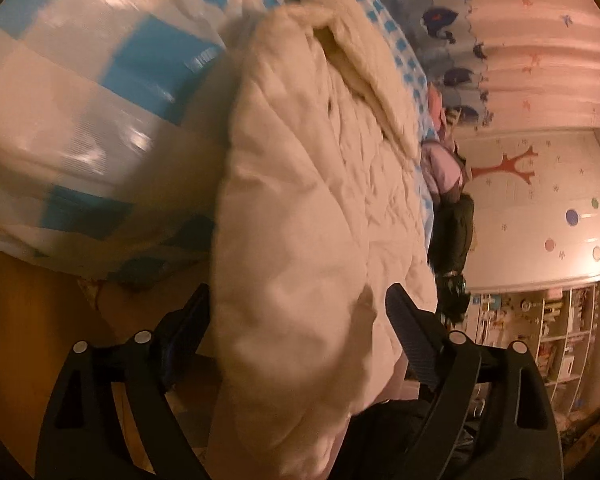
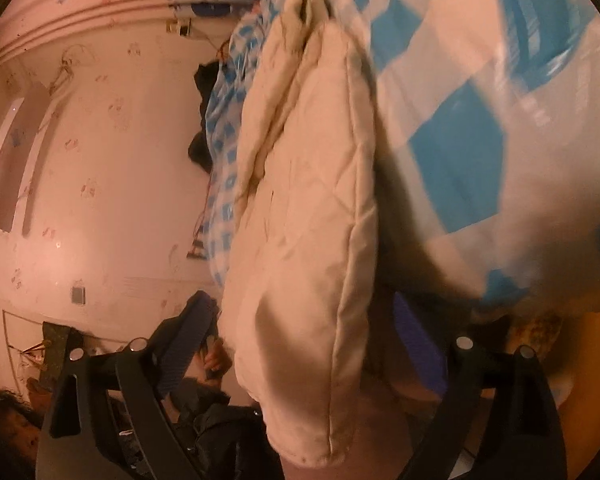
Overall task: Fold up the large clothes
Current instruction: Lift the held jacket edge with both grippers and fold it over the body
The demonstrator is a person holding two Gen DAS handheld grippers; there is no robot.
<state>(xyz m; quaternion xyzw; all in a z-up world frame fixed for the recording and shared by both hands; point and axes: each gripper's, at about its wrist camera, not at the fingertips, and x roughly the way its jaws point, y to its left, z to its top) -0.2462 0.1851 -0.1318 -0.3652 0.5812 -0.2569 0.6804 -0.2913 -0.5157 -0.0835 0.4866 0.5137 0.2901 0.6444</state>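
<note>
We've got both grippers down at the near end of a cream quilted coat (image 1: 320,208) that's lying on the bed. The bed has a glossy blue-and-white checked cover (image 1: 80,92), and the coat runs lengthwise away from us, with what looks like a fuzzy hood or collar at its far end.

In the left wrist view the left gripper (image 1: 296,304) has its jaws wide apart, one on each side of the coat's puffy near edge. The fabric sits in the gap between them, but the pads aren't pressing on it. One finger sits at the coat's edge over the wooden floor (image 1: 24,340), the other lies against the coat on the opposite side.

Same story in the right wrist view: the right gripper (image 2: 300,312) has its jaws spread wide with the coat's folded edge between them, nothing clamped. One finger is partly hidden behind the fabric, so we can't tell if it touches.

Past the bed there's a pink wall (image 2: 100,200) with little stickers, and a curtain (image 1: 540,40) shows in the left view. The checked cover is blurred in both views.
</note>
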